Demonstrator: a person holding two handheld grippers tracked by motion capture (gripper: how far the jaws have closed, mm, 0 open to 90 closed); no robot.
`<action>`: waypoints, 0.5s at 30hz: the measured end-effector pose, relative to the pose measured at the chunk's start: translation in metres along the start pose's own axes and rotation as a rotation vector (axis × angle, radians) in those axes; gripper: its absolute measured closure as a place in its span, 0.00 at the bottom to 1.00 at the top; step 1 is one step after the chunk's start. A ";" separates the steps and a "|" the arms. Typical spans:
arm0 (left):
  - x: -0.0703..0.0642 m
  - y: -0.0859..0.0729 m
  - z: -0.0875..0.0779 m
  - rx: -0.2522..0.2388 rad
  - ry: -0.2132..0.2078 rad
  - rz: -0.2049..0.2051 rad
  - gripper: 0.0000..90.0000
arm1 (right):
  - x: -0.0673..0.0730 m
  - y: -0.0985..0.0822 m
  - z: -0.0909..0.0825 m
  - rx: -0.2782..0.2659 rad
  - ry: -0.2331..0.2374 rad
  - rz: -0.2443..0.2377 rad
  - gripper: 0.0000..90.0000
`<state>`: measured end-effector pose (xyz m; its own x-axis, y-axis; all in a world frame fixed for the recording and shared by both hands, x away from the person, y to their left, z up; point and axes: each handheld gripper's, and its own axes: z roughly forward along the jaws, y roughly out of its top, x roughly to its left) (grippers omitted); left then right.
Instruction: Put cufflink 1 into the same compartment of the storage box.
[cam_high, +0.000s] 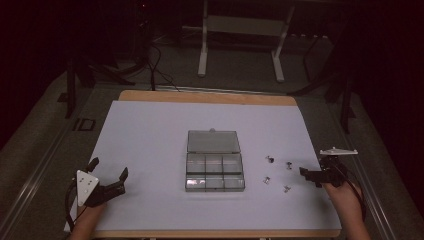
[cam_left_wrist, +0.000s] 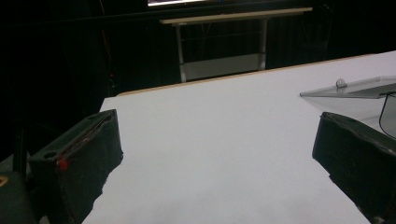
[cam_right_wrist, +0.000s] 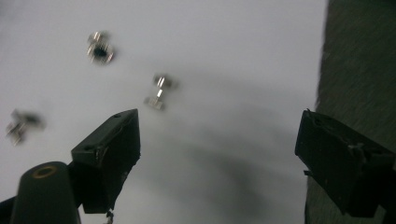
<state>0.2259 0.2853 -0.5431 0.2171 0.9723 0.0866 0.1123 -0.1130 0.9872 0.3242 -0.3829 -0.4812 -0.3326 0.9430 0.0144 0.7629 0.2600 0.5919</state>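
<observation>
We see a white rectangular table sheet (cam_high: 150, 130) in a dark room. The clear plastic compartment box (cam_high: 215, 172) lies central; 4 small metal fittings (cam_high: 287, 189) lie near the right gripper (cam_high: 306, 174). Both it and the left gripper (cam_high: 108, 170) stand wide open, with free sheet around.

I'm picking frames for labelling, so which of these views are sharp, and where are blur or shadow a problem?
High view: dim but sharp, dark surroundings, box legible. Left gripper view: sharp, the clear lid readable. Right gripper view: the small metal parts are smeared by blur, and a soft shadow falls on the white sheet between the jaws.
</observation>
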 end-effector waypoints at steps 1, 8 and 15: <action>0.000 0.000 0.000 0.000 0.000 0.001 0.03 | 0.001 0.001 -0.001 0.030 0.009 0.000 0.16; 0.000 0.000 0.000 0.001 -0.001 0.001 0.03 | 0.000 0.005 -0.008 0.236 0.057 -0.019 0.16; 0.000 0.000 0.000 0.003 -0.001 0.001 0.03 | -0.001 0.008 -0.011 0.441 0.133 -0.055 0.16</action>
<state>0.2261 0.2854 -0.5430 0.2186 0.9719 0.0876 0.1152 -0.1148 0.9867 0.3244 -0.3841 -0.4678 -0.4257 0.8978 0.1127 0.8954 0.4000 0.1957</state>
